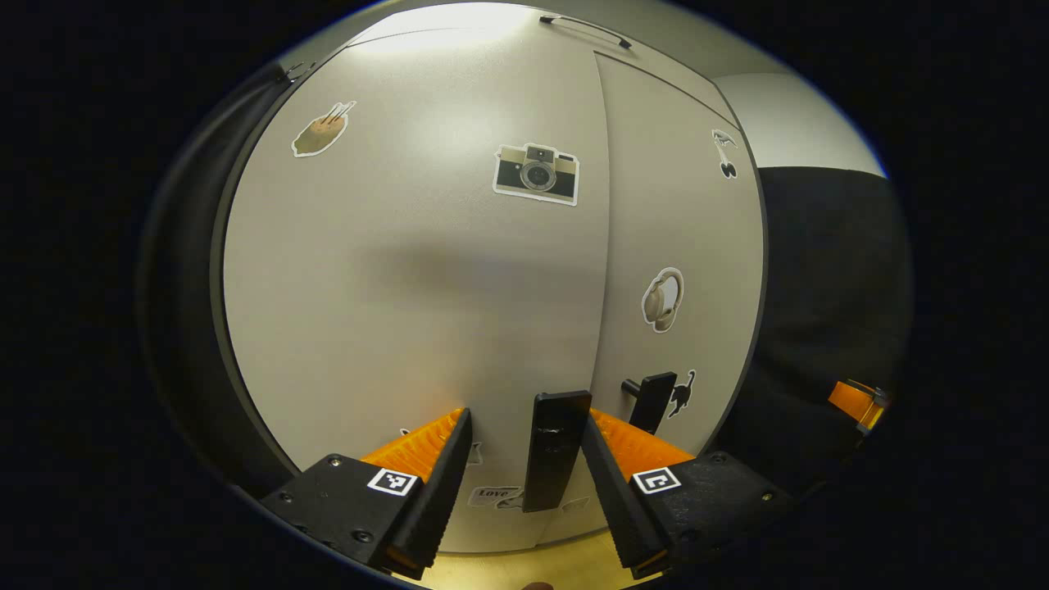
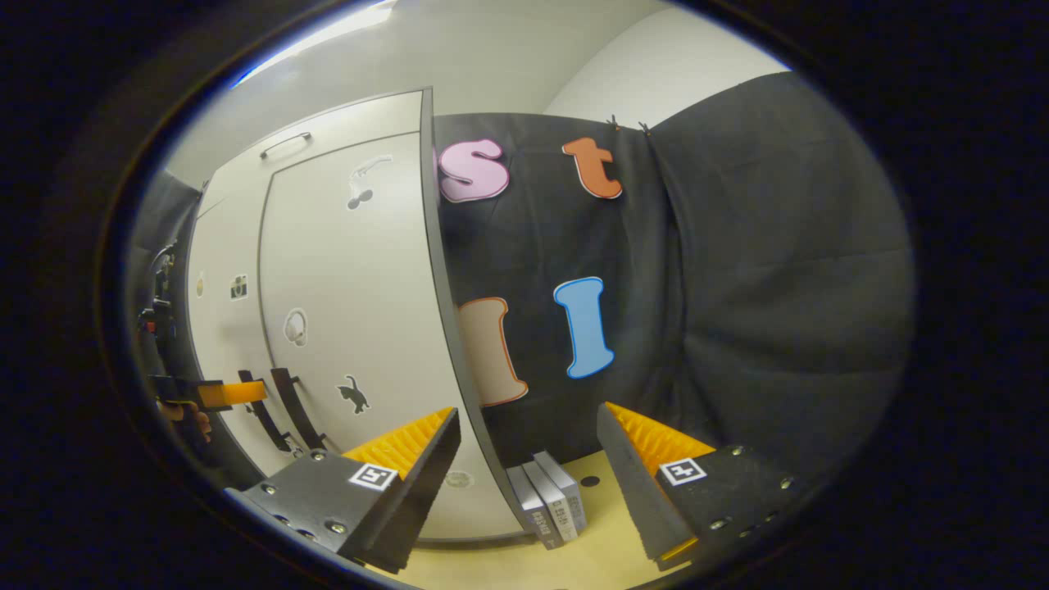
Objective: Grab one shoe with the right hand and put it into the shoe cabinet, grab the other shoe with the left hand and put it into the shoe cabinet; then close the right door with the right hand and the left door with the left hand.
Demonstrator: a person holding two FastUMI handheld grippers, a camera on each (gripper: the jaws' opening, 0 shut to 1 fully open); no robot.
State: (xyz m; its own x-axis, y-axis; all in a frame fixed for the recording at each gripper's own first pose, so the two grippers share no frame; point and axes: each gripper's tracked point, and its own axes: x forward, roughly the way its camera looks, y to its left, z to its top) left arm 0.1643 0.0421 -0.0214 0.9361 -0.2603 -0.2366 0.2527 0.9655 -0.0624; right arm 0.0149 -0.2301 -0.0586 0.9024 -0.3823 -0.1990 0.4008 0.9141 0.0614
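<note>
In the left gripper view the left door of the shoe cabinet spreads wide and pale, flat and smooth, dotted with stickers: a camera sticker near the middle and another sticker up to the left. It looks like a stiff, light panel that should swing easily on its hinges, and its glossy face would be slippery to push on. The better hold is its black handle, a rigid upright bar low on the door. The left gripper has its jaws spread to either side of that handle, not pressing on it as far as can be seen. Just to the right runs the seam to the right door, which carries a headphone sticker and its own handle; both doors look at or near closed. No shoes are visible; I judge them already inside.

In the right gripper view the cabinet stands at the left, its side edge running down the middle against the black cloth wall. The right gripper hangs off the cabinet's corner with its jaws spread and nothing between them. On the counter beside the cabinet's foot lie small grey blocks, close to the jaws but clear of the doors.
</note>
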